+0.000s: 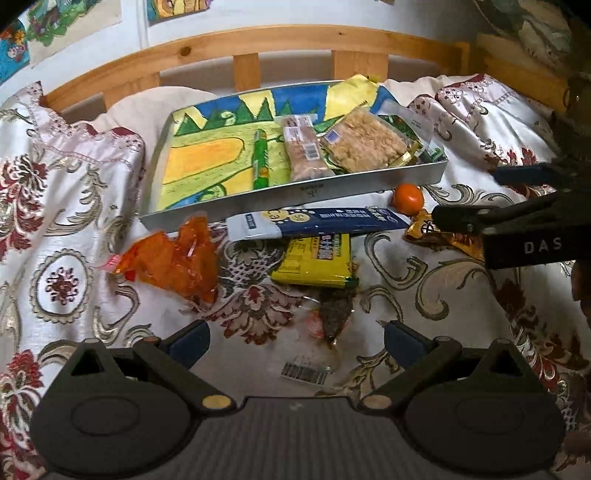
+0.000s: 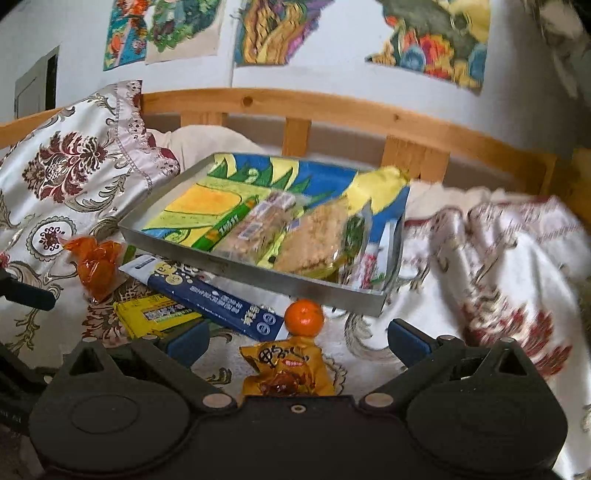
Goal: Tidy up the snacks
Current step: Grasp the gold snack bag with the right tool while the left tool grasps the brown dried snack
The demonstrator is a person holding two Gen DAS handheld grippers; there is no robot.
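Observation:
A metal tray [image 1: 295,194] lined with a colourful drawing sits on the bed. It holds a green stick pack [image 1: 259,158], a clear biscuit pack [image 1: 304,147] and a rice cracker pack [image 1: 364,142]. In front of it lie an orange packet [image 1: 173,258], a blue-white long pack [image 1: 317,221], a yellow pack [image 1: 314,262] and an orange fruit [image 1: 408,199]. My left gripper [image 1: 295,332] is open around a dark snack in clear wrap [image 1: 332,317]. My right gripper [image 2: 297,332] is open, with a golden packet [image 2: 288,369] lying between its fingers, just before the orange fruit [image 2: 304,317].
A patterned bedspread [image 1: 74,221] covers the bed, bunched up high at the left and right. A wooden bed rail [image 1: 247,40] runs behind the tray. Drawings [image 2: 273,29] hang on the wall above.

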